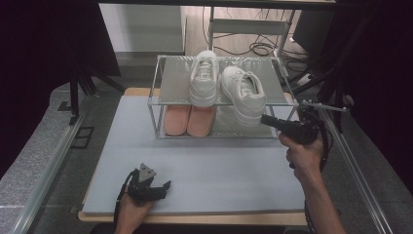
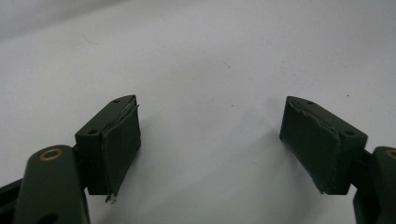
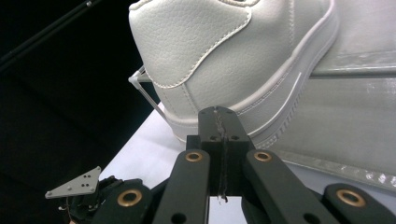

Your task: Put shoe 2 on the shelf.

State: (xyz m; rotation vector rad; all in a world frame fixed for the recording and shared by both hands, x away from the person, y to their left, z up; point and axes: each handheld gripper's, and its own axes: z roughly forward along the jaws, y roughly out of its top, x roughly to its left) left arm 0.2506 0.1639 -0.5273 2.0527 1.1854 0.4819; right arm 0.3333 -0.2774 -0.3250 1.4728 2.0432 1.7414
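Being pushed at the heel, the right white shoe [image 1: 244,95] is sitting on the top shelf of the shoe rack [image 1: 165,83], at about 1 o'clock from the middle of the grey mat [image 1: 209,165]. Its heel is hanging a little over the front edge and it is turned a bit to one side. The right gripper [image 1: 265,119] is being held at 3 o'clock, level with the shelf, and its jaws are being kept pressed flat together with nothing between them. In the right gripper view the closed tips [image 3: 219,116] are seen right at the sole below the heel [image 3: 196,51], touching it or just about to; which one cannot be told. The other white shoe [image 1: 203,78] is standing straight beside it at 12 o'clock, and two pink shoes [image 1: 189,119] are being kept on the lower shelf. The left gripper [image 1: 158,187] is resting on the mat at 7 o'clock, with its jaws spread wide and nothing held. It looks as if most of the tidying is done, since all four shoes are on the rack. What seems left is for the right white shoe to be nudged back and made straight like its partner.
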